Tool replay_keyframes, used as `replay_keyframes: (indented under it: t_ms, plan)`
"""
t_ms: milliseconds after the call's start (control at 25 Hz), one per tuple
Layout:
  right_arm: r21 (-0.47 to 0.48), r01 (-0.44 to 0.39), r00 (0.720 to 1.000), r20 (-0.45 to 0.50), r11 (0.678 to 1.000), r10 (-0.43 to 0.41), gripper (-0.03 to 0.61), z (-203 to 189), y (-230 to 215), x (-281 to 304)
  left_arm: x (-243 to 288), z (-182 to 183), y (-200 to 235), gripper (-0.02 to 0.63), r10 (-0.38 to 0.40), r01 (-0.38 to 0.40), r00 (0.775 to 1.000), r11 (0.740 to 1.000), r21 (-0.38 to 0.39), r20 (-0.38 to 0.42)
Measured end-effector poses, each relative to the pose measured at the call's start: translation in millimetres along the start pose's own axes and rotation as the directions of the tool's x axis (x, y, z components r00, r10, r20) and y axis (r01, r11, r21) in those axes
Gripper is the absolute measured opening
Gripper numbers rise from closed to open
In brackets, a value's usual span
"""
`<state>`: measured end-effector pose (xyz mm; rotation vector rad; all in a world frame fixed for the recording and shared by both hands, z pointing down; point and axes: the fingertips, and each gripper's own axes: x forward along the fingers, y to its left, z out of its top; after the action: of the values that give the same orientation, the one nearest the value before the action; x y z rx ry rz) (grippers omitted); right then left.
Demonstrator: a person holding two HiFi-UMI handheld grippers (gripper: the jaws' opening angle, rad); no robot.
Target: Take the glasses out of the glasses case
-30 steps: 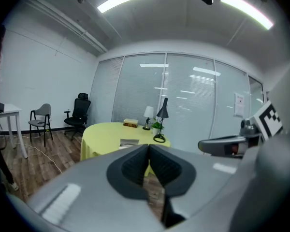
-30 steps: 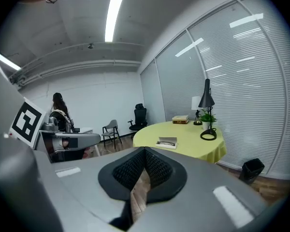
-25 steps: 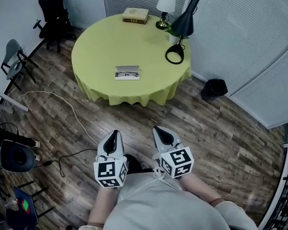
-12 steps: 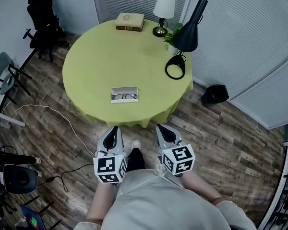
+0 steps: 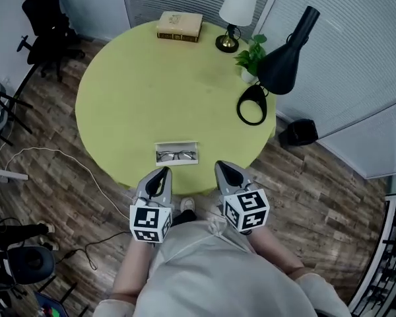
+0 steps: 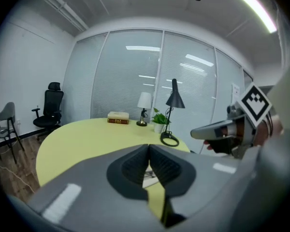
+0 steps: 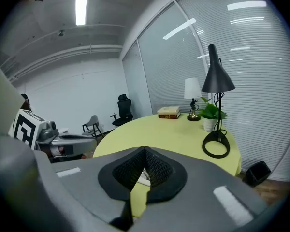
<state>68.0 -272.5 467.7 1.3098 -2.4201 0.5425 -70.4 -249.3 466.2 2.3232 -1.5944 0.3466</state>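
Left hand-held gripper (image 5: pixel 162 174) hangs over the near edge of the table (image 5: pixel 132 91), clenched and empty: in its own view the two pads meet at the tip with nothing between them. Through the slit below the pads only the yellow cloth and a pale corner of the case are seen.

Just beyond this gripper and a little to its right lies the case (image 5: pixel 178 145), flat on the table near the edge. It looks open, because the glasses (image 5: pixel 177 156) show inside it, folded and lying across its length. The case is apart from both grippers; nothing touches it.

Right hand-held gripper (image 5: pixel 224 170) is beside the case on the other side, also at the table edge. Its jaws are pressed together too and hold nothing, as its own view shows.

Farther back on the table stand the books (image 5: pixel 179 26), the white lamp (image 5: pixel 238 8), the plant (image 5: pixel 252 57) and the black lamp (image 5: pixel 284 55), all well apart from the case.

In my judgement the task is only at its start. The glasses are not yet taken and the case is not yet held. What is left: to open the jaws, perhaps steady the case with one gripper, close the other on the frame, and lift the glasses out.
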Motion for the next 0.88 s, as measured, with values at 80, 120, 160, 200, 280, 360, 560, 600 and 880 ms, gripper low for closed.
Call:
replay_keyframes:
  t_ms: [80, 120, 160, 200, 280, 360, 560, 600, 880]
  plan:
    - [0.005, -0.009, 1.000, -0.030, 1.000, 0.009, 0.000, -1, -1, 20, 19, -13, 8, 0.006, -0.054, 0.054, 0.997, 0.998, 0.013, -0.049]
    - [0.007, -0.014, 0.999, -0.042, 1.000, 0.014, 0.000, -2, -1, 29, 28, -18, 12, 0.006, -0.072, 0.073, 0.995, 0.997, 0.013, -0.072]
    - [0.008, -0.018, 0.998, -0.053, 1.000, 0.018, -0.001, -3, -1, 37, 36, -25, 16, 0.006, -0.085, 0.087, 0.992, 0.996, 0.014, -0.096]
    - [0.010, -0.021, 0.998, -0.066, 1.000, 0.022, 0.000, -4, -1, 44, 44, -31, 20, 0.006, -0.097, 0.100, 0.988, 0.995, 0.018, -0.123]
    - [0.014, -0.028, 0.994, -0.103, 0.999, 0.030, 0.000, -10, -2, 58, 58, -46, 26, 0.008, -0.121, 0.133, 0.974, 0.990, 0.049, -0.190]
    - [0.023, -0.048, 0.984, -0.173, 0.999, 0.051, 0.000, -23, -1, 72, 72, -60, 32, 0.028, -0.135, 0.164, 0.957, 0.981, 0.098, -0.255]
    - [0.043, -0.081, 0.949, -0.302, 0.996, 0.090, 0.000, -52, -1, 100, 106, -89, 46, 0.121, -0.138, 0.230, 0.910, 0.952, 0.200, -0.391]
    - [0.045, -0.078, 0.946, -0.312, 0.996, 0.088, 0.000, -56, -3, 104, 112, -94, 48, 0.130, -0.139, 0.246, 0.899, 0.945, 0.216, -0.416]
    - [0.042, -0.065, 0.920, -0.385, 0.997, 0.077, 0.000, -75, -11, 124, 136, -121, 52, 0.161, -0.137, 0.394, 0.807, 0.849, 0.352, -0.575]
